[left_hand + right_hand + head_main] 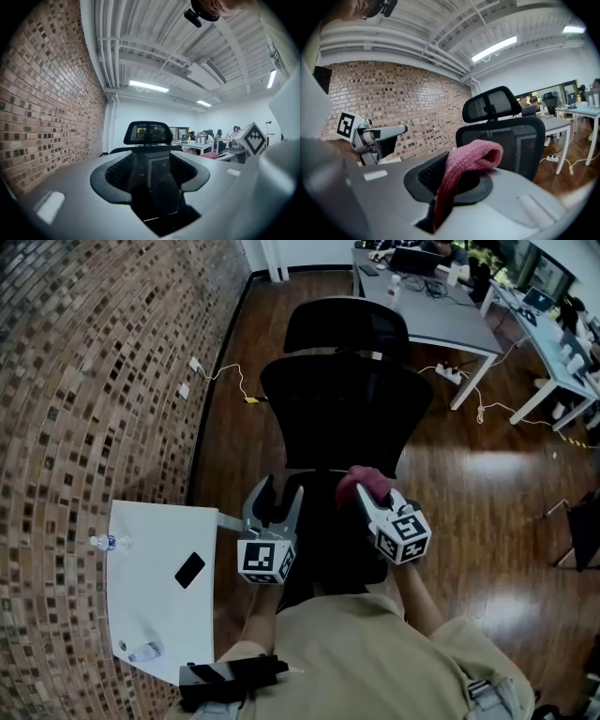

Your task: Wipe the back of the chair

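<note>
**Inspector:** Nearest the head camera is the person's beige shirt (375, 662). Just ahead of it are the left gripper (279, 495) and the right gripper (367, 499), both raised. What does each one hold?

**Assessor:** The left gripper's jaws are spread with nothing between them, and only the chair (347, 418) shows through the gap. The right gripper's jaws pinch a pink cloth (468, 161), which is folded over so that a padded loop projects forward. That fold is judged to be the wiping face.

**Inspector:** Where is the chair?

**Assessor:** It stands directly before both grippers, with the rear of its mesh back towards the person. The cloth is near the lower back. No view confirms contact, so wiping is judged not yet begun. The free left gripper is probably kept ready to steady the chair.

**Inspector:** Count, please.

**Assessor:** There are one chair, one cloth and two grippers. On the white side table (150, 521) to the left lie one dark phone (189, 569) and two bottles (105, 542).
</note>
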`<state>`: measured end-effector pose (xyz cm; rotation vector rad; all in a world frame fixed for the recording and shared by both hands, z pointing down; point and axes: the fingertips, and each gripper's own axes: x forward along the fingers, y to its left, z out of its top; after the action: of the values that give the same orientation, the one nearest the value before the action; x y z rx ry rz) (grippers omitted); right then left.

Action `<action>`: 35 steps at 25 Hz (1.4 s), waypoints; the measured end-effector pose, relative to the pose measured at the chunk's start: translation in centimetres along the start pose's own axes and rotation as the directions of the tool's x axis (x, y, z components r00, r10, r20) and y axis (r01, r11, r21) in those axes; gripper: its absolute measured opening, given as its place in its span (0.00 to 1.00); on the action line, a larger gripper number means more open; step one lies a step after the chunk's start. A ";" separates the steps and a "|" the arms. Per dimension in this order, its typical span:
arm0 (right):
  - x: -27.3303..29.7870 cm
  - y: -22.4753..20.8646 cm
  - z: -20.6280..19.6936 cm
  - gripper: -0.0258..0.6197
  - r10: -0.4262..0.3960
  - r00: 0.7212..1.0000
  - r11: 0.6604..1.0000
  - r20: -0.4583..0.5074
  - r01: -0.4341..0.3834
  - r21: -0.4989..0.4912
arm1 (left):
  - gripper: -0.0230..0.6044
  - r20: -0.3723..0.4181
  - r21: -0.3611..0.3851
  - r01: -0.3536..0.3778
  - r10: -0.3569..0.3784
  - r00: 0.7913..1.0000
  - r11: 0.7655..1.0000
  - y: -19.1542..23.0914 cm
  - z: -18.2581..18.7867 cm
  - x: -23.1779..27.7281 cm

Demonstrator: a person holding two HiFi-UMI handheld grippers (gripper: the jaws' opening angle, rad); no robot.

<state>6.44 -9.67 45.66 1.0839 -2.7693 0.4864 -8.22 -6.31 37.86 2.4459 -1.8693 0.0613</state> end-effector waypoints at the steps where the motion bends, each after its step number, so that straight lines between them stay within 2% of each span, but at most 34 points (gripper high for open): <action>1: 1.4 -0.6 -0.3 0.07 -0.006 1.000 1.000 -0.024 0.006 -0.008 | 0.40 -0.005 -0.004 0.000 0.000 1.000 1.000 0.7 -0.2 0.5; 4: 6.1 -2.5 -0.5 0.07 -0.029 0.996 0.998 -0.087 0.024 -0.064 | 0.40 -0.021 -0.023 0.009 -0.009 1.000 1.000 2.4 -0.7 1.6; 6: 9.9 -3.2 0.4 0.07 -0.013 0.993 0.992 -0.116 -0.001 -0.126 | 0.40 -0.021 -0.033 0.027 -0.028 0.999 0.999 3.1 -0.8 2.5; 9: 17.4 -2.1 2.8 0.07 0.087 0.986 0.969 -0.139 -0.116 -0.216 | 0.40 -0.016 -0.037 0.025 -0.026 1.000 0.999 5.3 -0.9 3.0; 14: 30.1 0.5 8.3 0.07 0.235 0.969 0.940 -0.080 -0.247 -0.234 | 0.40 -0.025 -0.053 -0.032 0.031 0.999 0.998 9.7 -0.7 3.1; 16: 34.1 1.0 9.2 0.07 0.267 0.962 0.921 -0.066 -0.274 -0.278 | 0.40 -0.040 -0.055 -0.052 0.049 0.998 0.997 10.9 -1.2 3.2; 18: 37.2 0.4 9.1 0.07 0.248 0.965 0.911 -0.085 -0.263 -0.318 | 0.40 -0.053 -0.058 -0.062 0.059 0.997 0.996 11.9 -1.7 3.6; 21: 39.3 -2.6 8.5 0.07 0.170 0.980 0.917 -0.106 -0.197 -0.347 | 0.40 -0.074 -0.063 -0.059 0.054 0.996 0.996 12.9 -1.9 4.8; 23: 38.5 -5.9 8.1 0.07 0.094 0.990 0.935 -0.102 -0.123 -0.332 | 0.40 -0.086 -0.068 -0.038 0.032 0.996 0.997 12.9 -2.2 5.8; 26: 34.4 -12.8 8.0 0.07 -0.057 0.997 0.965 -0.051 0.042 -0.259 | 0.40 -0.095 -0.076 0.010 -0.017 0.995 0.997 12.0 -2.7 7.6; 28: 30.2 -17.5 8.3 0.07 -0.146 0.989 0.969 0.002 0.143 -0.201 | 0.40 -0.099 -0.085 0.053 -0.061 0.993 0.995 10.8 -3.2 9.0; 31: 22.3 -24.0 8.7 0.07 -0.300 0.953 0.941 0.041 0.303 -0.154 | 0.40 -0.104 -0.095 0.118 -0.128 0.986 0.988 8.4 -3.5 10.9; 35: 11.7 -32.8 7.2 0.07 -0.503 0.864 0.860 0.029 0.504 -0.088 | 0.40 -0.101 -0.096 0.184 -0.194 0.976 0.978 5.4 -3.2 12.4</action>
<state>20.10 -42.29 49.84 1.7053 -2.3350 0.2793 -10.09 -19.45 42.05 2.4937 -1.5550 0.1011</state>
